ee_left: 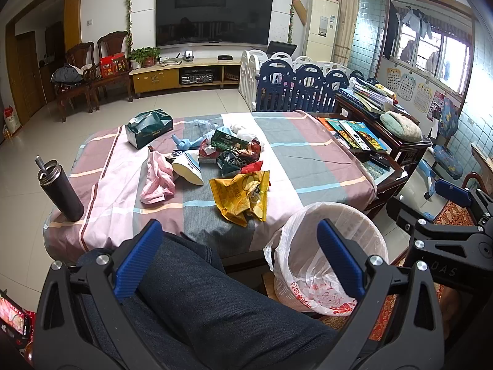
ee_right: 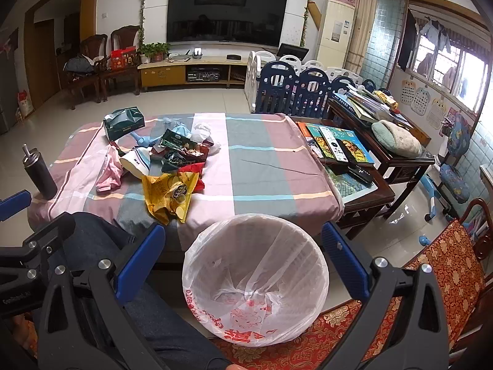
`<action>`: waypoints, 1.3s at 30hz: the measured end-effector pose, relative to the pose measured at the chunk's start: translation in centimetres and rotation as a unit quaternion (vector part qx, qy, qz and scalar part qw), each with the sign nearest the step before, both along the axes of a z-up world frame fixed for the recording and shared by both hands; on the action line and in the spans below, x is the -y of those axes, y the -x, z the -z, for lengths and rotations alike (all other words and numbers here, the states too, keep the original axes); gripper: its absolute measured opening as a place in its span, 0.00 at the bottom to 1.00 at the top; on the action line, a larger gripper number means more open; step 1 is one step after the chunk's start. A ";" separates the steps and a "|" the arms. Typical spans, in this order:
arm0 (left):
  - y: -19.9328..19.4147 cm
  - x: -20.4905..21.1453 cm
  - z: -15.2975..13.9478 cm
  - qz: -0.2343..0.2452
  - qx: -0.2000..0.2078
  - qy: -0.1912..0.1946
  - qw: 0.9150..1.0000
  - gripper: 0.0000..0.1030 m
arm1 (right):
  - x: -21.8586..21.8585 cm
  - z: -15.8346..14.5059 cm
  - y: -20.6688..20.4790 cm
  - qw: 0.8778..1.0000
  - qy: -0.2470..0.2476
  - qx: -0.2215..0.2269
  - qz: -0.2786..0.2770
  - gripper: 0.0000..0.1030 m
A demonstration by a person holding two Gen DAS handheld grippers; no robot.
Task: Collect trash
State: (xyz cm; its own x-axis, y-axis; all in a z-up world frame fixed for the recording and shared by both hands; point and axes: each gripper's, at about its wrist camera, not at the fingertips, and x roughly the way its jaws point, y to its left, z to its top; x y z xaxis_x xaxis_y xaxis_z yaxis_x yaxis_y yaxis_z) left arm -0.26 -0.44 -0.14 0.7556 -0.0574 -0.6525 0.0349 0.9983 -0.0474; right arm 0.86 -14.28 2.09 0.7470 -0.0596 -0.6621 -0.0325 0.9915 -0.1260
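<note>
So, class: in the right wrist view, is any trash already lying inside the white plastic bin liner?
No: the white plastic bin liner shows only its own crumpled bottom and red print, with no wrappers inside.

Yellow chip bag, pink wrapper, striped pink-grey-white tablecloth, blue-padded black tongs.

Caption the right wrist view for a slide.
Open right tongs above a lined, empty bin; snack wrappers litter the table.

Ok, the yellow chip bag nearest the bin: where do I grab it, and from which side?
Pinch the crumpled near edge of the yellow chip bag from the seated side. It lies flat and torn open, and that raised, wrinkled edge gives the fingers something to close on. The right gripper is open.
</note>
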 end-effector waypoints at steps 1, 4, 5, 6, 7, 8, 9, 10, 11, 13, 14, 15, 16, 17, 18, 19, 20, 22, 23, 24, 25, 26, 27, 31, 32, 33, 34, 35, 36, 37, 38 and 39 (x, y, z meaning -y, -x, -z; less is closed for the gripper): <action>0.0 0.0 0.0 0.000 0.000 0.000 1.000 0.97 | 0.0 0.0 0.0 1.000 0.000 0.000 0.001 0.97; 0.0 0.0 0.0 0.000 0.000 0.001 1.000 0.97 | 0.1 0.1 -0.1 1.000 -0.002 0.000 0.002 0.97; 0.0 0.0 0.0 0.000 0.000 0.000 1.000 0.97 | 0.1 0.1 -0.1 1.000 -0.002 -0.001 0.002 0.97; 0.0 0.0 0.0 -0.001 0.000 0.000 1.000 0.97 | 0.1 0.2 -0.1 1.000 -0.001 -0.001 0.002 0.97; 0.0 0.0 0.0 -0.001 -0.001 0.000 1.000 0.97 | 0.1 0.2 -0.1 1.000 0.000 -0.001 0.002 0.97; 0.0 0.0 0.1 -0.001 -0.001 0.000 1.000 0.97 | 0.1 0.2 -0.2 1.000 0.000 -0.001 0.003 0.97; 0.0 0.0 0.2 -0.001 -0.002 0.000 1.000 0.97 | 0.1 0.3 -0.3 1.000 0.000 -0.001 0.004 0.97; 0.0 0.0 0.3 -0.002 -0.003 0.001 1.000 0.97 | 0.2 0.4 -0.5 1.000 -0.001 -0.002 0.005 0.97; -0.1 -0.1 0.4 -0.003 -0.004 0.002 1.000 0.97 | 0.2 0.5 -0.6 1.000 -0.003 -0.003 0.007 0.97; -0.4 -0.6 0.6 -0.003 -0.005 0.002 1.000 0.97 | 0.4 0.7 -1.4 1.000 -0.011 -0.004 0.009 0.97; -0.6 -1.4 0.7 -0.012 -0.005 0.001 1.000 0.97 | 0.5 1.1 -1.9 1.000 -0.014 -0.006 0.010 0.97; -0.9 -2.3 0.9 -0.028 -0.006 0.002 1.000 0.97 | 0.4 1.7 -2.7 1.000 -0.014 -0.009 0.010 0.97; -1.3 -3.9 1.3 -0.056 -0.010 0.006 0.998 0.97 | 0.2 2.5 -3.7 1.000 -0.010 -0.016 0.006 0.97; -1.6 -5.2 1.6 -0.077 -0.014 0.015 0.997 0.97 | -0.1 3.3 -4.5 1.000 -0.007 -0.024 -0.002 0.97; -1.8 -6.4 1.9 -0.093 -0.017 0.025 0.995 0.97 | -0.4 4.5 -5.5 0.999 -0.004 -0.037 -0.012 0.97; -2.1 -7.4 2.1 -0.103 -0.019 0.034 0.994 0.95 | -0.8 6.1 -6.7 0.998 -0.002 -0.054 -0.023 0.93; -2.3 -8.7 2.7 -0.120 -0.025 0.045 0.991 0.90 | -1.2 7.2 -7.5 0.997 -0.004 -0.064 -0.033 0.80; -3.0 -10.2 3.4 -0.139 -0.036 0.052 0.988 0.86 | -2.2 9.3 -9.5 0.996 -0.006 -0.086 -0.039 0.68; -3.3 -11.0 4.0 -0.150 -0.044 0.057 0.986 0.86 | -2.7 10.2 -10.5 0.994 -0.014 -0.096 -0.041 0.66; -3.7 -11.6 4.6 -0.155 -0.050 0.063 0.985 0.86 | -3.1 10.7 -11.4 0.993 -0.027 -0.104 -0.046 0.66; -4.1 -12.1 5.3 -0.160 -0.060 0.070 0.983 0.86 | -3.5 11.5 -12.7 0.991 -0.048 -0.115 -0.050 0.66; -4.5 -12.5 5.9 -0.164 -0.068 0.074 0.981 0.86 | -4.0 12.1 -13.9 0.988 -0.068 -0.127 -0.055 0.66; -4.7 -12.9 6.3 -0.169 -0.074 0.077 0.980 0.86 | -4.6 13.0 -15.5 0.983 -0.096 -0.143 -0.061 0.66; -5.8 -14.3 8.7 -0.178 -0.100 0.085 0.975 0.86 | -7.9 15.5 -19.1 0.978 -0.113 -0.163 -0.061 0.86; -6.2 -14.4 9.2 -0.178 -0.108 0.085 0.974 0.86 | -8.8 16.3 -19.8 0.977 -0.115 -0.170 -0.065 0.86; -6.6 -14.6 9.7 -0.179 -0.114 0.085 0.974 0.86 | -9.5 16.9 -20.4 0.976 -0.113 -0.177 -0.066 0.86; -7.0 -14.9 9.9 -0.180 -0.116 0.088 0.973 0.86 | -10.2 17.7 -20.9 0.975 -0.109 -0.185 -0.065 0.86; -7.8 -15.3 10.2 -0.181 -0.114 0.092 0.973 0.86 | -10.8 18.3 -21.3 0.974 -0.104 -0.189 -0.063 0.86; -8.6 -15.6 10.4 -0.182 -0.111 0.096 0.972 0.86 | -11.2 18.8 -21.5 0.975 -0.098 -0.189 -0.061 0.81; -9.4 -16.0 10.6 -0.184 -0.109 0.098 0.972 0.86 | -11.4 19.2 -21.7 0.976 -0.091 -0.189 -0.060 0.62; -10.2 -16.2 10.7 -0.186 -0.110 0.102 0.971 0.86 | -11.6 19.6 -21.9 0.976 -0.083 -0.195 -0.058 0.41; -11.1 -16.6 10.9 -0.188 -0.110 0.107 0.970 0.86 | -11.5 20.0 -22.1 0.973 -0.089 -0.203 -0.057 0.33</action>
State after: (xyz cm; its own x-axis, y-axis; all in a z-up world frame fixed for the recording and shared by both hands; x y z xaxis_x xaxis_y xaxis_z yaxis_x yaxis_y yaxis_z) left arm 10.85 16.20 -11.07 0.5923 0.0439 -0.8046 -0.3652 0.9047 -0.2195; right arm 22.94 -2.79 -17.94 0.4158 0.1505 -0.8969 -0.1549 0.9835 0.0932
